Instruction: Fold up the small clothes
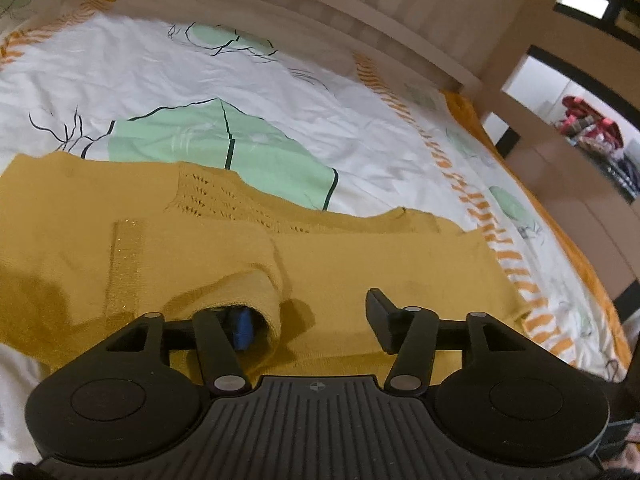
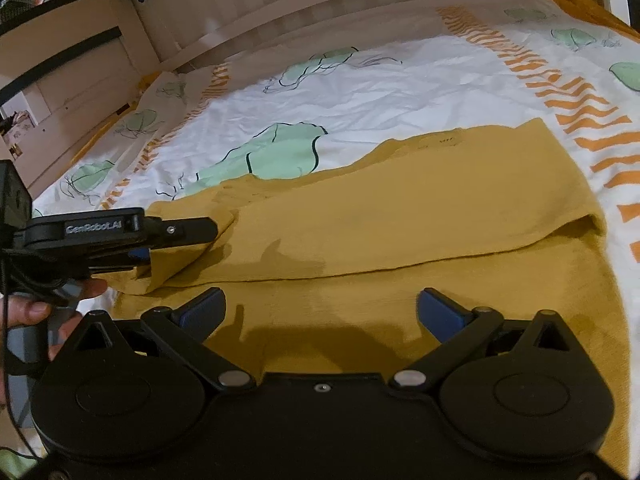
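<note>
Bed (image 1: 248,80): white sheet, green and orange print. Sweater (image 2: 400,208), mustard knit: lies flat on the bed, one layer folded over. My right tongs (image 2: 320,312): jaws apart, empty, over the near hem. My left tongs (image 1: 308,320): jaws apart, a sleeve cuff (image 1: 256,280) draped over one finger, unpinched.

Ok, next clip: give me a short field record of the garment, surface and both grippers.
garment: mustard knit top, lying on the bed, one side folded over the body
surface: white bedsheet with green and orange print
left gripper: open, a fold of the fabric draped over one finger
right gripper: open, empty, above the near edge of the top
surroundings: wooden bed rail behind
</note>
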Demonstrator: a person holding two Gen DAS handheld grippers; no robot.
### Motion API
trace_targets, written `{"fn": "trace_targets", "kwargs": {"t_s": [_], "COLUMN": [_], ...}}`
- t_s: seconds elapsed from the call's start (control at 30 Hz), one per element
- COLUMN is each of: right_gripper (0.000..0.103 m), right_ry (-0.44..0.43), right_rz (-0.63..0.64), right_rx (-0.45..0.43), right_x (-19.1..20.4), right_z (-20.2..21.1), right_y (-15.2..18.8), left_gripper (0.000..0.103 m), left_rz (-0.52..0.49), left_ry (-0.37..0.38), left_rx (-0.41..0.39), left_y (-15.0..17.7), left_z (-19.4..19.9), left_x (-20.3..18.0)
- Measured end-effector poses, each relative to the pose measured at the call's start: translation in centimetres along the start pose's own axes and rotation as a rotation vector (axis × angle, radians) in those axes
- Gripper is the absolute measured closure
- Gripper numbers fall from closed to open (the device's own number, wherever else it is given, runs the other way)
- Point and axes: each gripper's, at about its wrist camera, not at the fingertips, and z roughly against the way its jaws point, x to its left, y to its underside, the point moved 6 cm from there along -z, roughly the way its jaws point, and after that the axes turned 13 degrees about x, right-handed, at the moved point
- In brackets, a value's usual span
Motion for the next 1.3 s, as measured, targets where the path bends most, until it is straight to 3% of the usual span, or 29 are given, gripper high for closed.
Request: {"fn": "trace_targets", "kwargs": {"t_s": [0.37, 0.63, 0.77, 0.93, 1.07, 1.3], "right_gripper": [0.001, 0.001, 0.013, 0.018, 0.032, 0.032], "right_ry": [0.095, 0.121, 0.111, 0.134, 0.150, 0.099], "right_rz": [-0.011, 0.164, 0.277, 0.449, 0.517, 0.492], "right_rx": [-0.043, -0.011, 0.020, 0.070, 0.134, 0.192], "right_x": [-1.5, 3.7, 7.7, 11.7, 13.3, 13.2], "right_z": [1.7, 2.0, 0.8, -2.0, -4.4, -6.2], "right_y": [-0.6, -2.2, -3.2, -2.8, -2.4, -2.7], "left_gripper": [0.046, 0.046, 0.046, 0.046, 0.049, 0.049], "left_rz": [0.178, 0.197, 0.221, 0.386, 0.400, 0.422], "left_ry": [-0.058, -0.152, -0.098, -0.003, -0.019, -0.018], "left_rx": [0.075, 0.087, 0.045, -0.028, -0.020, -0.021], "left_y": [4.7, 6.6, 7.4, 7.8, 7.6, 7.6], "left_z": [1.5, 4.3, 4.5, 4.6, 4.5, 4.7], "left_x": [1.7, 3.8, 4.9, 6.4, 6.4, 6.6]}}
